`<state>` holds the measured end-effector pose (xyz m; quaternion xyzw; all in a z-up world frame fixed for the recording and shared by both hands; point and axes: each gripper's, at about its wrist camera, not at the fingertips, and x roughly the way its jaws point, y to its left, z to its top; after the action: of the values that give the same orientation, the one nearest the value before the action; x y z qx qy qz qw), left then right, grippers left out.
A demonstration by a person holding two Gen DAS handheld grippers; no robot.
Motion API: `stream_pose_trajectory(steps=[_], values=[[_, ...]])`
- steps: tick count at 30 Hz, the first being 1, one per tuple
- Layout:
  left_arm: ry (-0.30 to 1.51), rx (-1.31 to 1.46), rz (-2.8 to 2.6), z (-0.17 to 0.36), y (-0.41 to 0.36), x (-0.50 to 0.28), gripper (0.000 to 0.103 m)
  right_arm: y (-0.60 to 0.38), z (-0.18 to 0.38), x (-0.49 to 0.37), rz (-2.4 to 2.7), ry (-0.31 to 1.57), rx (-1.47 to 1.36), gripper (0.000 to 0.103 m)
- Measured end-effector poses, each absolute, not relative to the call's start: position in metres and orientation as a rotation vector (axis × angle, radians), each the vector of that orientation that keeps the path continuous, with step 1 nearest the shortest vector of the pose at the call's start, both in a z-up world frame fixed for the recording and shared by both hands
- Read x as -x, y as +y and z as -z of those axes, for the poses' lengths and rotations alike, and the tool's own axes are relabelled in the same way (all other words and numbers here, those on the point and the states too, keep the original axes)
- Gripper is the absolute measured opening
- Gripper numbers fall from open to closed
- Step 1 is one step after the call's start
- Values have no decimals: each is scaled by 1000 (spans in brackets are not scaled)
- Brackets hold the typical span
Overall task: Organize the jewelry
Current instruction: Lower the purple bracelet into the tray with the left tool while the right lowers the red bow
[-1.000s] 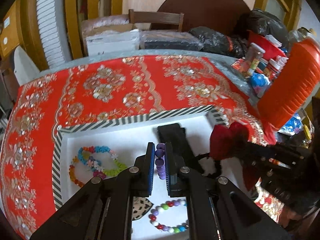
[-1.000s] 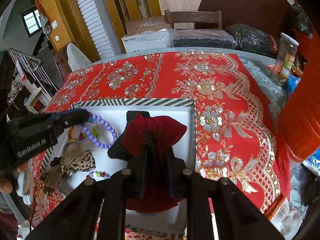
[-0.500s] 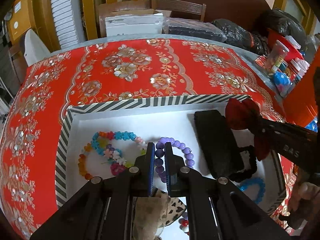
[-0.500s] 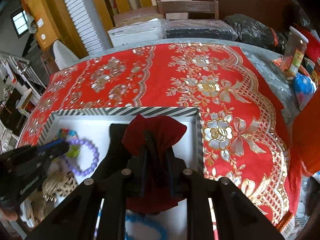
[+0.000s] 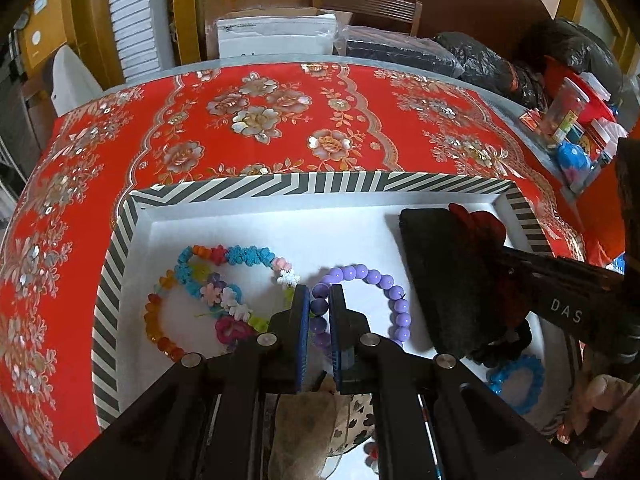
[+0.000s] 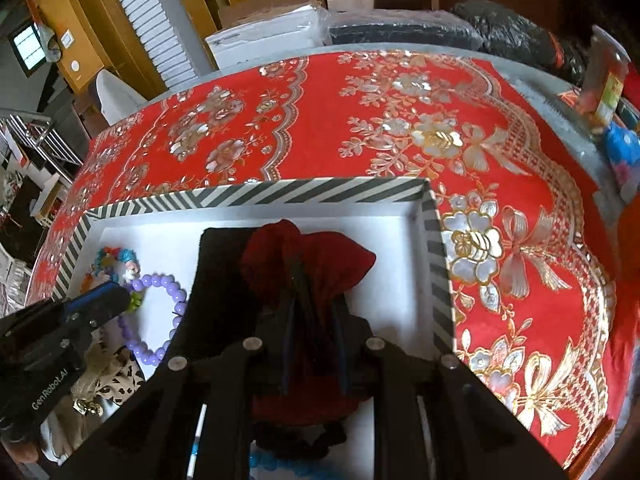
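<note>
Hanging just above the white floor of the striped tray (image 5: 320, 184), a purple bead bracelet (image 5: 384, 284) is pinched in the left gripper (image 5: 319, 312), while a red velvet bow (image 6: 316, 264) is clamped in the right gripper (image 6: 314, 320) over a black pad (image 6: 216, 280). Snagging is judged possible: the bracelet could be dropped onto the flower bracelet (image 5: 224, 276) just beside it and tangled with it.

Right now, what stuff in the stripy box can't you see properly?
- Leopard-print bow: left wrist view, mostly hidden by the left gripper.
- Blue bracelet: partly hidden by the right gripper's arm.
- Red velvet piece: right wrist view, its lower part is hidden by the right gripper.
</note>
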<state>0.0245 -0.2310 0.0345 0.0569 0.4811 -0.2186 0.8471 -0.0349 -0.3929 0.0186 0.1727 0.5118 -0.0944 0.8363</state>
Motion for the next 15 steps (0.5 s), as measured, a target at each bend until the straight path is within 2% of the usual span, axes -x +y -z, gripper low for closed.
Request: stream_pose_trajectory(steps=[3,6,9,15], values=[[1012,-126,458,-36,-231,-24,9,-392,-19,34,192,1087,-361,22],[1017,-107,465,-40,-230,-22,20,-390,-24,38,186,1079,-358,28],[993,-117,460,-49,-228,-15,22,-386,-35,46,204,1049,-327,52],[940,-127,472,-66,-228,1,22,-385,-49,61,212,1027,-317,53]])
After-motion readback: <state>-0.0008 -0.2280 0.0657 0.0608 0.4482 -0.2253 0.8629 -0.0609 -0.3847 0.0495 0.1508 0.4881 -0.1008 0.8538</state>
